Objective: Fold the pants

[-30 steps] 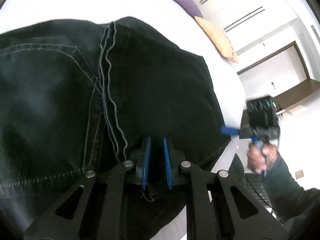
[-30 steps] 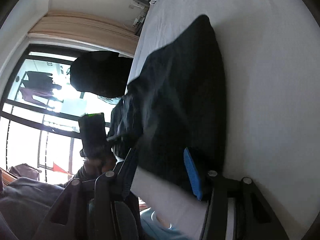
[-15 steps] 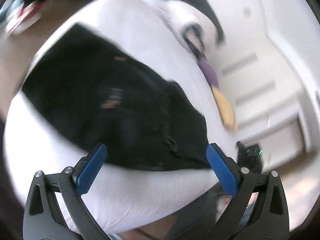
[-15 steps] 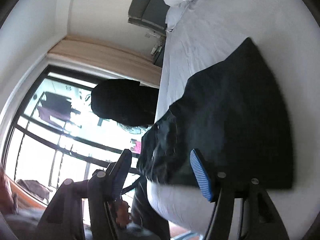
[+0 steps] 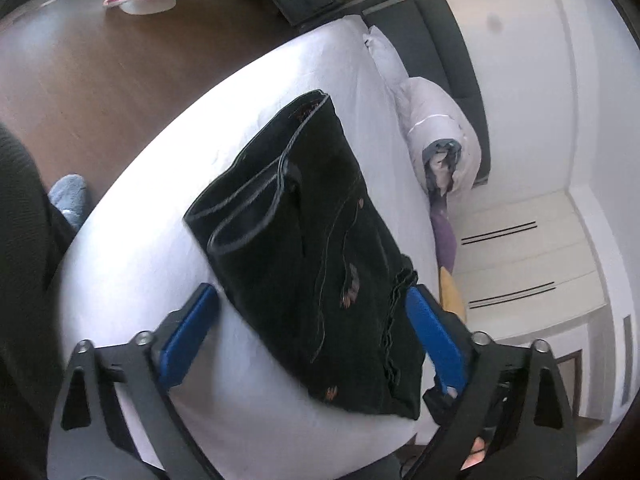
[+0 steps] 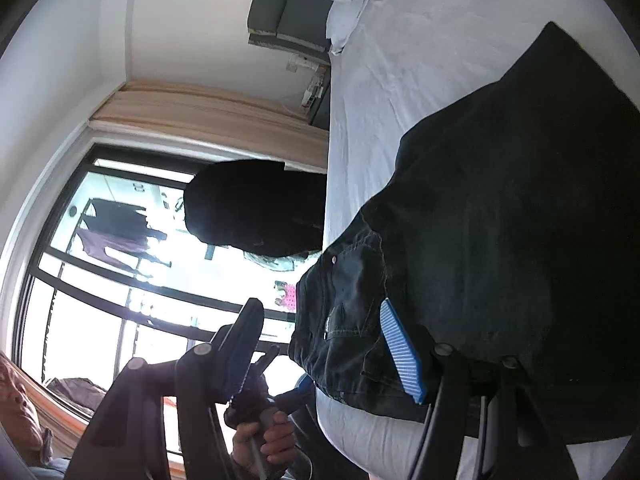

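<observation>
Black denim pants (image 5: 308, 256) lie folded into a compact rectangle on the white bed (image 5: 160, 208). My left gripper (image 5: 312, 336) is open and empty, raised above the near end of the pants, its blue pads spread wide on either side. The pants also show in the right wrist view (image 6: 500, 240), with the waistband and a pocket toward the bed's edge. My right gripper (image 6: 324, 348) is open and empty, held just off the bed's corner beside the pants.
A rolled white duvet (image 5: 440, 128) and pillows lie at the head of the bed by a dark headboard. Brown wooden floor (image 5: 100, 60) lies beyond the bed. A large window (image 6: 120, 260) and the person's hand (image 6: 260, 440) show in the right wrist view.
My left gripper has let go of the pants' edge, opened wide and pulled up and back from the cloth. My right gripper has drawn back from the bed too, staying open.
</observation>
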Demonstrator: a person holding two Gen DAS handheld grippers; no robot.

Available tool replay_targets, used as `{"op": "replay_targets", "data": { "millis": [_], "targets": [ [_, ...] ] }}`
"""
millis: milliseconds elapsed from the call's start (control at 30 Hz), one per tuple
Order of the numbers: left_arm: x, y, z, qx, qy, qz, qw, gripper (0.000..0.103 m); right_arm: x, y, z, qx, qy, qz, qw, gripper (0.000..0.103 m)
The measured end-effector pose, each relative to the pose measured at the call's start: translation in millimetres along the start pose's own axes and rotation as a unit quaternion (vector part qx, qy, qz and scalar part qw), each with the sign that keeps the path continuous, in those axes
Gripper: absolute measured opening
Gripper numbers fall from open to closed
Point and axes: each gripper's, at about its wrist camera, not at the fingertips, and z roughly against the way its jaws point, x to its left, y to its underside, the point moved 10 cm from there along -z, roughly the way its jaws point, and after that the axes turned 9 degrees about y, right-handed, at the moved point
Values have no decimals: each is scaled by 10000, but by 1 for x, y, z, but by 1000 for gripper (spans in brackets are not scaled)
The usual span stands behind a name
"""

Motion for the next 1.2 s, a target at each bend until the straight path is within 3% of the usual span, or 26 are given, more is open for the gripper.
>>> {"op": "replay_targets", "data": {
  "millis": [233, 300, 367, 433, 600, 733, 867, 1000, 1100, 1167, 1200],
  "targets": [
    [23, -20, -6, -135, 370, 654, 9971, 69, -11, -6, -2, 28, 113, -72, 9999, 65],
    [26, -23, -6, -154, 471, 794, 9956, 56, -15, -8, -6, 65, 168, -86, 9998, 65],
    [32, -24, -8, -124, 474, 962, 9942, 28, -19, -12, -11, 109, 279, -107, 9995, 65],
    [36, -26, -11, -107, 377, 950, 9947, 22, -21, -16, -17, 145, 396, -110, 9991, 65],
    [38, -30, -10, -84, 188, 787, 9967, 16, -32, -21, -37, 387, 849, -72, 9956, 65],
    [20, -30, -8, -116, 160, 465, 9987, 13, -55, -15, -57, 728, 1423, -106, 9871, 57],
    [-5, -33, -4, -114, 173, 102, 9997, 12, -59, -14, -59, 784, 1385, -182, 9871, 56],
    [-53, -34, -3, -75, 218, -386, 9990, 12, -61, -10, -60, 710, 1397, -76, 9876, 56],
    [-108, -29, -13, 57, 324, -977, 9947, 12, -59, -8, -62, 604, 1433, 96, 9878, 56],
    [-149, -21, -26, 208, 445, -1380, 9892, 12, -54, -9, -57, 550, 1434, 58, 9881, 62],
    [-168, -14, -34, 293, 504, -1601, 9854, 12, -50, -12, -51, 474, 1324, -45, 9901, 71]
  ]
}}
